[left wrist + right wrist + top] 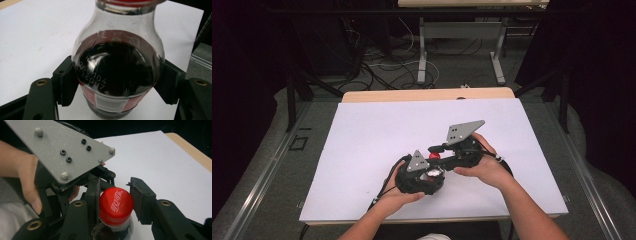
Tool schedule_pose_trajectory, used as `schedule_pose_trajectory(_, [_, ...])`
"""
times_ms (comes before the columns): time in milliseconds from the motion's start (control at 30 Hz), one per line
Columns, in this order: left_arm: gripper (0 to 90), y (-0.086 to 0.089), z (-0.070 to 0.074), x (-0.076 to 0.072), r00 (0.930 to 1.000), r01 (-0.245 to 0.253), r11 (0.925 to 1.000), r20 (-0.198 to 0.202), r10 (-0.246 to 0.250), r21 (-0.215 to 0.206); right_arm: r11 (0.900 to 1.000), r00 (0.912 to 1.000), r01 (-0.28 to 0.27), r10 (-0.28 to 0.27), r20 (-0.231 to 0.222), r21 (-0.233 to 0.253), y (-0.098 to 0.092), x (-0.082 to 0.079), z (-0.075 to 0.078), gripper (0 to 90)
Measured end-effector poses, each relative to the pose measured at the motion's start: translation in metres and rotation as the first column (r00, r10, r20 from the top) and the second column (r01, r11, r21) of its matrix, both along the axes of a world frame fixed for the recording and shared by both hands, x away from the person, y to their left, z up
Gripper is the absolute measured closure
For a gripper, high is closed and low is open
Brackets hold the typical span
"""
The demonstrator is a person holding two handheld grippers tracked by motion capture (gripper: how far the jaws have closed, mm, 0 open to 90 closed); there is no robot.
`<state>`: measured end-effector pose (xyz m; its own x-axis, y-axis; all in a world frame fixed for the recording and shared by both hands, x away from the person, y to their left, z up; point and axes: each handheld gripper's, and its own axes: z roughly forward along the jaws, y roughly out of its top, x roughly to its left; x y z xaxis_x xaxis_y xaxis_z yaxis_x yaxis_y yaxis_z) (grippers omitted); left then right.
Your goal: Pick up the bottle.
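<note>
Left hand-held gripper (pixel 113 82): jaws clamped on the wide shoulder of a cola bottle (pixel 117 72), one black pad pressed to each side of the clear plastic, as the left gripper view shows. Grey three-cornered plate on top; person's left hand (pixel 404 192) wraps the body from below in the high view.

Right hand-held gripper (pixel 116 200): jaws set on either side of the red cap (pixel 116 206); the left jaw lies against the cap's rim, the right jaw stands just beside it with a thin gap showing, so a firm grip cannot be told. Person's right hand (pixel 482 167) holds it in the high view.

Cola bottle: dark liquid inside, printed code on the shoulder, red label with barcode lower down. Held between the two grippers over the near middle of the worktop (pixel 362 150).

Worktop: white sheet over a wooden top, wood edge visible at the far side.

Floor beyond (pixel 387 70): loose cables and grey table legs.
</note>
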<state>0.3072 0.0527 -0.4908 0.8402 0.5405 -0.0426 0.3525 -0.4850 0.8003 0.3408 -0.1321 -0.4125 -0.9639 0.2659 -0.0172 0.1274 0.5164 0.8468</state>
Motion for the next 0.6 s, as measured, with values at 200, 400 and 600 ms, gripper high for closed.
schedule_pose_trajectory(200, [30.0,-0.002,-0.001,0.0,0.9995,-0.027,0.9996,0.019,0.027,-0.006,0.999,0.9989,0.047,-0.047,-0.007,-0.002,0.001,-0.003,0.0,56.6])
schedule_pose_trajectory(400, [30.0,0.003,0.002,0.003,0.9975,-0.071,0.9975,0.001,0.071,-0.003,0.99,0.9869,0.142,-0.141,0.08,-0.008,0.008,-0.017,0.001,51.3])
schedule_pose_trajectory(600, [30.0,0.002,0.0,0.003,0.9974,-0.071,0.9974,0.005,0.072,-0.012,0.982,0.9772,0.188,-0.185,0.103,-0.014,0.011,-0.022,-0.002,57.8])
